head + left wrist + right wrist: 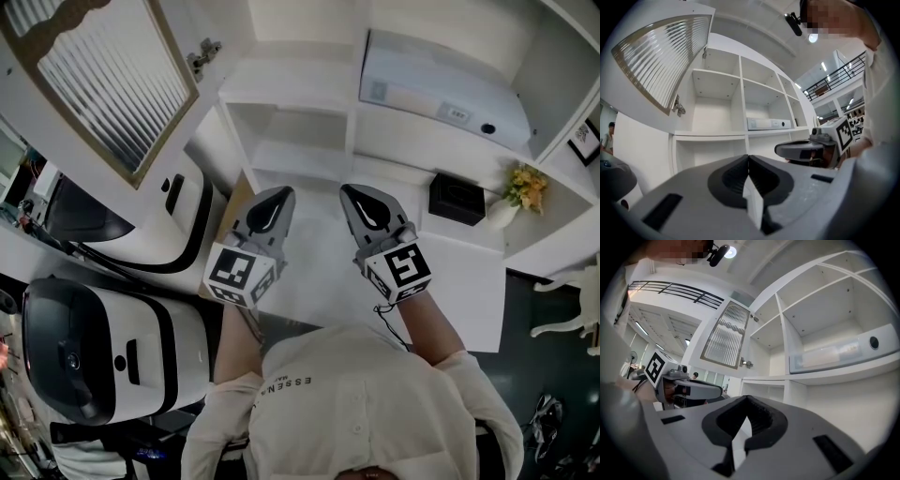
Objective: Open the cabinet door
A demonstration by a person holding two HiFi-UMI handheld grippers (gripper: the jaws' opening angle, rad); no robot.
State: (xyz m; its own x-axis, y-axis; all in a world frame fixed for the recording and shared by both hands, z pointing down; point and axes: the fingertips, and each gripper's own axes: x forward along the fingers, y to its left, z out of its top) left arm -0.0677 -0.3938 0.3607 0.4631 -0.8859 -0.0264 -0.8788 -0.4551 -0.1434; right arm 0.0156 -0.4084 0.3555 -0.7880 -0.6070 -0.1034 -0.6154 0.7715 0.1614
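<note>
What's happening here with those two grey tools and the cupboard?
A person faces a white shelf unit, holding the left tongs and right tongs side by side, both closed and empty. The ribbed-glass cabinet door already stands swung open at the upper left; neither tool touches it.

Cabinet door [103,84] open, left gripper [280,193], right gripper [352,191] before shelves [300,94], jaws seemingly together

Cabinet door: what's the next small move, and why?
Likely just draw both grippers back. The cabinet door already hangs swung wide open off the shelves, and the left gripper and right gripper are both shut, empty and touching nothing, so no pull seems left.
</note>
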